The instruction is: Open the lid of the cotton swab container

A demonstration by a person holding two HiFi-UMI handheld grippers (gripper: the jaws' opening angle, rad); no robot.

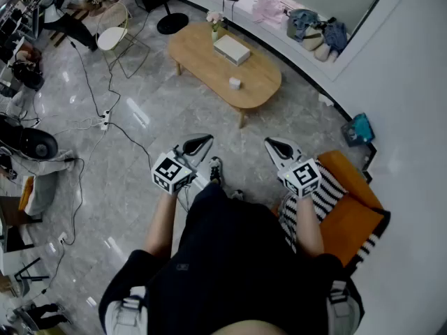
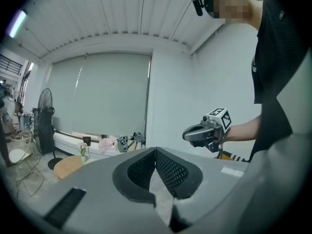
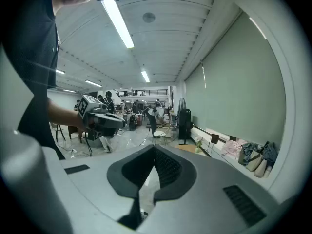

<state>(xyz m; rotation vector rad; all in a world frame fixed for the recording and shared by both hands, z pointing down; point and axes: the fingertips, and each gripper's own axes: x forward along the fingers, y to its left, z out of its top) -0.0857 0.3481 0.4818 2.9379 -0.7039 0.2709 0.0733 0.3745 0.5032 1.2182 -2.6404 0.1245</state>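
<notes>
A small white container (image 1: 235,83) stands on the oval wooden table (image 1: 202,58), well ahead of both grippers. My left gripper (image 1: 204,140) and right gripper (image 1: 271,144) are held side by side at waist height over the floor, far short of the table. Both are shut with nothing between the jaws. In the left gripper view its pads (image 2: 168,168) meet at the tips, and the right gripper (image 2: 187,135) shows beside it. The right gripper view shows its own pads (image 3: 168,167) closed and the left gripper (image 3: 122,123) off to the left.
A flat white box (image 1: 231,49) and a vase of flowers (image 1: 216,24) share the table. An orange seat with striped cloth (image 1: 349,201) is close at my right. Cables (image 1: 105,121) cross the floor at left; a white chair (image 1: 112,37) and fan base (image 1: 172,24) stand beyond.
</notes>
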